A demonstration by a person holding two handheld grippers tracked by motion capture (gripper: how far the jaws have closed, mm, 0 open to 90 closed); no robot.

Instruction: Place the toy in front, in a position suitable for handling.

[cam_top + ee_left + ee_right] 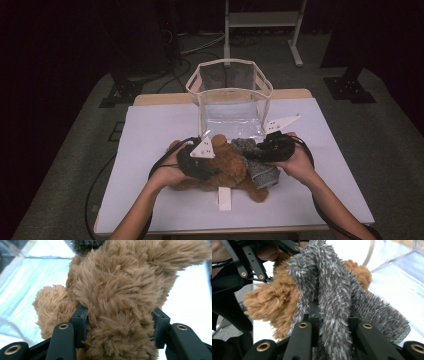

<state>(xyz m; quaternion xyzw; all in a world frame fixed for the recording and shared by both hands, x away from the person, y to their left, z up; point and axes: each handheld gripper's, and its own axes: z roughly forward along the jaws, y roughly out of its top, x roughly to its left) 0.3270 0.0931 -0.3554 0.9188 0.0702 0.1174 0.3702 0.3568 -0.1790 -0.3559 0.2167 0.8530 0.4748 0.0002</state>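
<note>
A brown plush toy [231, 169] lies on the white table cover [150, 130], in front of a clear bag. My left gripper [216, 171] comes in from its left. In the left gripper view the jaws [120, 318] press into the thick brown fur [120, 290] from both sides. A grey fuzzy cloth [263, 173] hangs at the toy's right end. My right gripper [254, 152] is shut on it, and a fold of the grey cloth [332, 290] runs up between its jaws [332, 316]. Behind the cloth are the brown fur [274, 302] and the other gripper [249, 262].
A clear plastic bag with beige trim [192, 85] stands open just behind the toy, at the table's far middle. A small white tag [224, 199] lies near the front edge. Cables trail off the table on both sides. Dark floor and a frame's legs lie beyond.
</note>
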